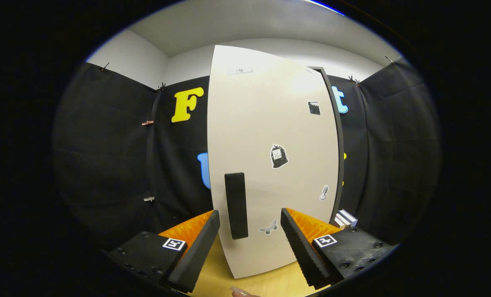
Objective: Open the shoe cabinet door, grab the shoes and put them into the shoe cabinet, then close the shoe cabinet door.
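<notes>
Support surface: light wood-grain tabletop (270, 284), seen between and beneath the gripper (250, 231), whose fingers stand apart with nothing held.

Item 1: white shoe cabinet (270, 165), upright on the tabletop just ahead of the fingers, its lower edge meeting the wood.

Item 2: small stack of flat white and dark pieces (346, 218), possibly boxes or books, beside the cabinet's right edge, beyond the right finger; its contact with the tabletop is hidden.
</notes>
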A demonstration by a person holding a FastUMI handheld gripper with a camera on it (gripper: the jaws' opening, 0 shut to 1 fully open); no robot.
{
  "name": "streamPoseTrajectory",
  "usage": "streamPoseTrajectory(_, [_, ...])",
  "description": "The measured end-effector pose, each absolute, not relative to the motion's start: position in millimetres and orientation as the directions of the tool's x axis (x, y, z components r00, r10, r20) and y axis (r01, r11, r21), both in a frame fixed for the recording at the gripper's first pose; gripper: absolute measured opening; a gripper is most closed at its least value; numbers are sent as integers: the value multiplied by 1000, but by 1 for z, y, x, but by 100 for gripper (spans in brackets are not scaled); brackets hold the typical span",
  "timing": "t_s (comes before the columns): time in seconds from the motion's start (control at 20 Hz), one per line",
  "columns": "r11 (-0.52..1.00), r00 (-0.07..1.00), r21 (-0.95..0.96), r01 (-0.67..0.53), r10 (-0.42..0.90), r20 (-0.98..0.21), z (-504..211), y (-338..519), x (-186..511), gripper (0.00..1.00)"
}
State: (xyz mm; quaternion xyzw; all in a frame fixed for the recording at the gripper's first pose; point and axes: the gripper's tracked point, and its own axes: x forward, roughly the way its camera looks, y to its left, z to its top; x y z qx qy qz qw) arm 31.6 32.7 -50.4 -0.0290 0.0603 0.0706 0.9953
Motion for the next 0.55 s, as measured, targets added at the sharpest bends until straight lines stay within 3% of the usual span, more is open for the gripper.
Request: streamPoseTrajectory(0.55, [989,991,-104,-104,94,-97,-50,55,32,98])
